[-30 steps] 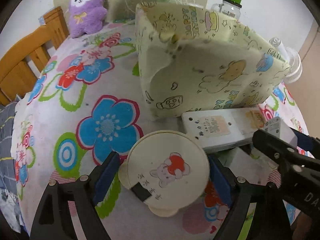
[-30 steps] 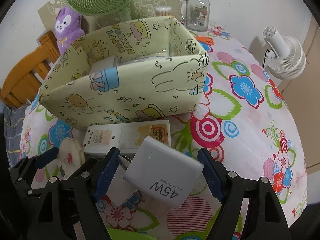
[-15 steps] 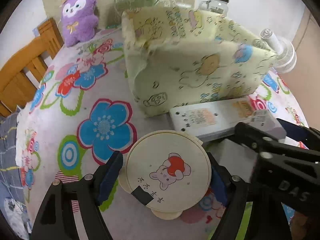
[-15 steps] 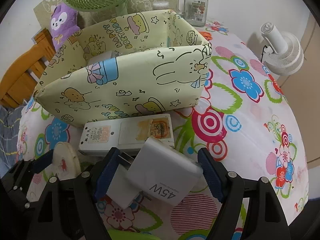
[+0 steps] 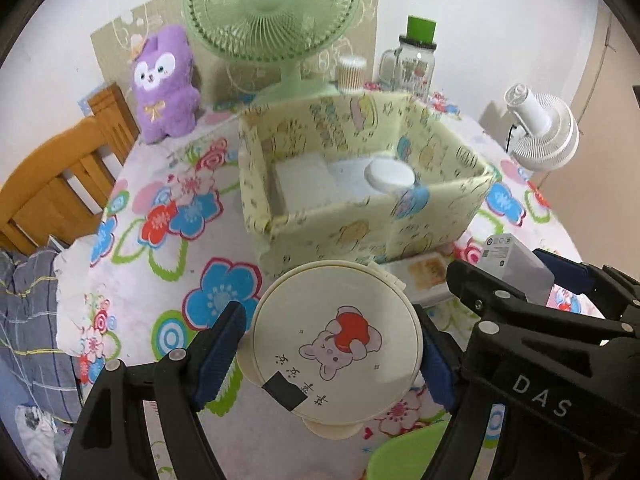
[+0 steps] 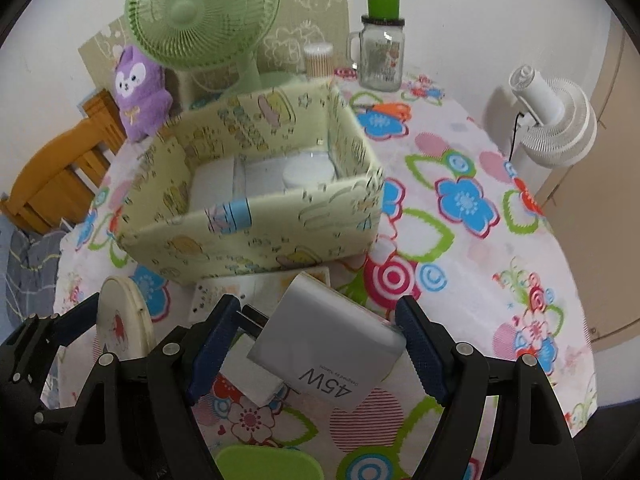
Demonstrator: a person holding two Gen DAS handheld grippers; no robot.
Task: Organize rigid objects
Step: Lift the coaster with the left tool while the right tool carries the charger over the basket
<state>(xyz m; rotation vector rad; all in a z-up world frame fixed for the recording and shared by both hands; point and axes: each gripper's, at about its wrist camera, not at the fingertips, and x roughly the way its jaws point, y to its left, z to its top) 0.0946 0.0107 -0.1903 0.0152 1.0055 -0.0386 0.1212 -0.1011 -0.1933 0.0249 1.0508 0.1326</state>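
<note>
My left gripper point(image 5: 332, 354) is shut on a round cream case with a bear print point(image 5: 336, 340) and holds it above the table, in front of the yellow fabric box point(image 5: 360, 224). My right gripper point(image 6: 316, 344) is shut on a white 45W charger point(image 6: 328, 356), also lifted; the charger shows in the left wrist view point(image 5: 516, 264). The box point(image 6: 256, 236) holds flat white items and a white round lid point(image 5: 390, 174). A white power strip point(image 6: 256, 286) lies on the table against the box's near wall.
A green fan point(image 5: 272, 8), purple plush point(image 5: 164, 84), glass jar with green lid point(image 6: 382, 48) and cotton swab tub point(image 6: 318, 58) stand behind the box. A white fan point(image 6: 556, 120) stands at the right. A wooden chair point(image 5: 60, 168) is at the left. A green object point(image 6: 268, 464) lies near.
Both grippers have risen with their objects, so the views now look down into the box. The power strip stays on the table.
</note>
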